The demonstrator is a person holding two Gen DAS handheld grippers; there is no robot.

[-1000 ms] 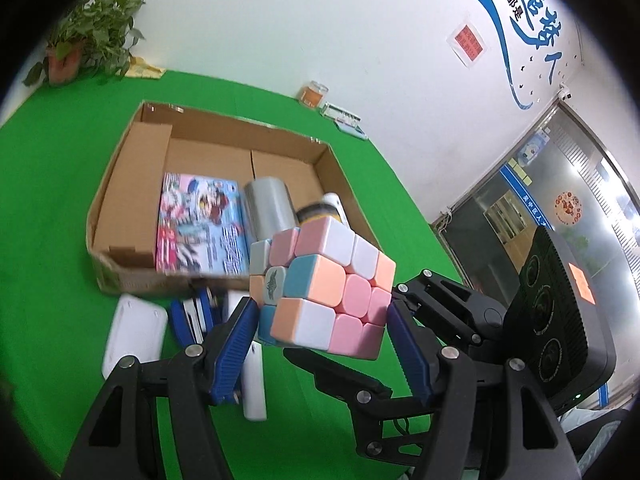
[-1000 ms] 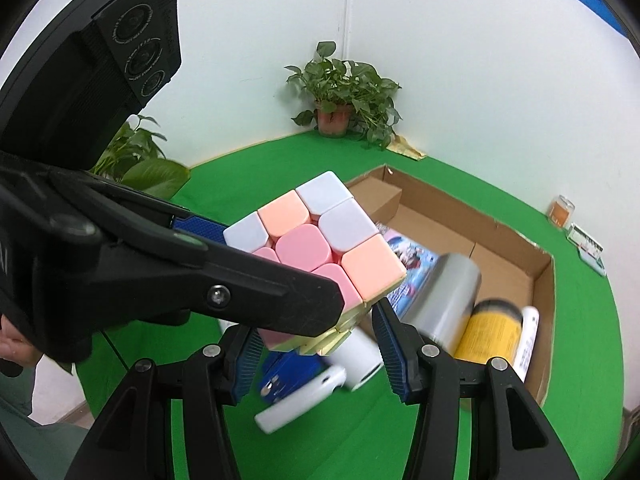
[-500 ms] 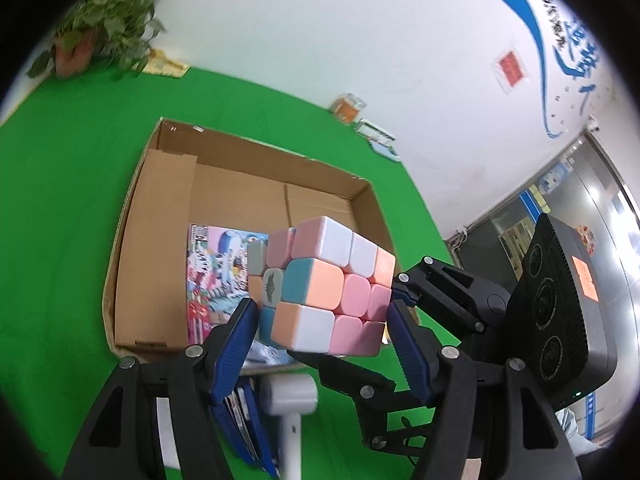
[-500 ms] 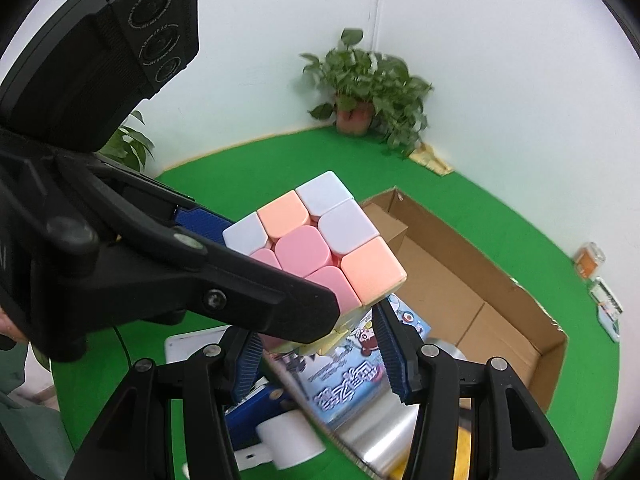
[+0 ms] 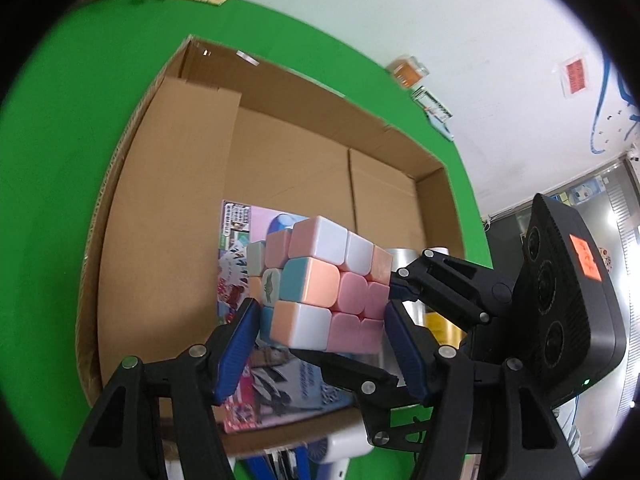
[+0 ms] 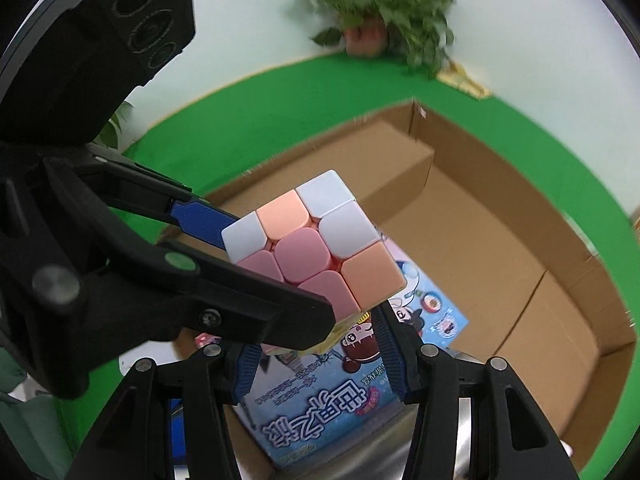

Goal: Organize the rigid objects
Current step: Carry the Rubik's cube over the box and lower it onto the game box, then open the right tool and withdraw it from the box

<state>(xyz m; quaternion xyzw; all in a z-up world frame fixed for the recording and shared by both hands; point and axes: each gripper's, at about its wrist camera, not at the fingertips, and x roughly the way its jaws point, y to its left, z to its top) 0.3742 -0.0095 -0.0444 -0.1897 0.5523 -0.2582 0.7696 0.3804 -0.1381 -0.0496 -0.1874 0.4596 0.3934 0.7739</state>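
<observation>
Left wrist view: the pastel puzzle cube (image 5: 324,286) is clamped from both sides between the left gripper (image 5: 320,344) fingers and also pinched by the right gripper (image 5: 394,292), which reaches in from 3 o'clock. It hangs above the open cardboard box (image 5: 168,216) on the green counter (image 5: 72,128). A picture book (image 5: 280,388) lies flat in the box below it, with a silver can (image 5: 404,254) at 3 o'clock. Right wrist view: the cube (image 6: 312,248) sits between the right gripper (image 6: 316,354) fingers, over the book (image 6: 332,412); a potted plant (image 6: 372,28) stands at 12 o'clock.
</observation>
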